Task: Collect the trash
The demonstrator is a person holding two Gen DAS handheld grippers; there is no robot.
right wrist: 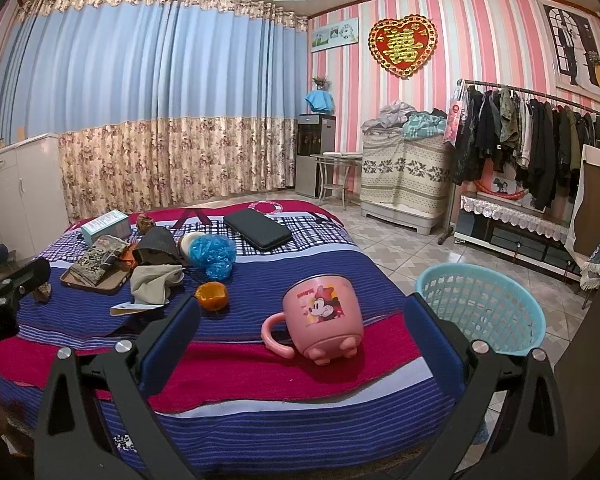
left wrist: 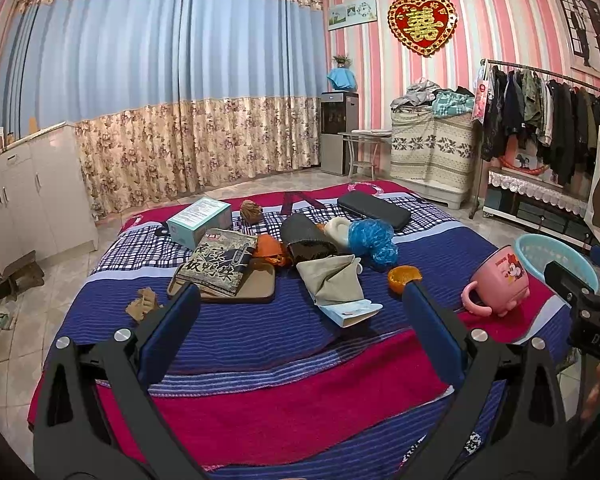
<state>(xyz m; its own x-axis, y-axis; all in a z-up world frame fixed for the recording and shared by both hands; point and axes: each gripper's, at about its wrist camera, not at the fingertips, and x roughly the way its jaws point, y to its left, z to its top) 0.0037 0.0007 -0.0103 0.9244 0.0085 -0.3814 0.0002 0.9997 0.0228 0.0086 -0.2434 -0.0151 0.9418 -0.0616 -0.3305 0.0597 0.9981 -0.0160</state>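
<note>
A bed with a striped blue and red blanket (left wrist: 260,344) holds scattered items. An orange peel (left wrist: 404,277) (right wrist: 211,295) lies near the middle. A crumpled blue plastic bag (left wrist: 372,238) (right wrist: 214,254), a crumpled brown paper (left wrist: 142,304), another brown wad (left wrist: 251,210), an orange wrapper (left wrist: 269,250) and a beige folded cloth (left wrist: 332,280) lie around it. A light blue basket (right wrist: 482,322) (left wrist: 548,256) stands on the floor right of the bed. My left gripper (left wrist: 300,300) is open and empty above the blanket. My right gripper (right wrist: 300,308) is open, a pink mug (right wrist: 320,320) lying between its fingers further ahead.
A black case (left wrist: 374,210), a teal box (left wrist: 200,222), a printed packet on a brown tray (left wrist: 220,266) and a dark roll (left wrist: 306,238) also lie on the bed. A clothes rack (right wrist: 540,148) and a covered cabinet (right wrist: 404,172) stand at the right, white cupboards (left wrist: 28,200) at the left.
</note>
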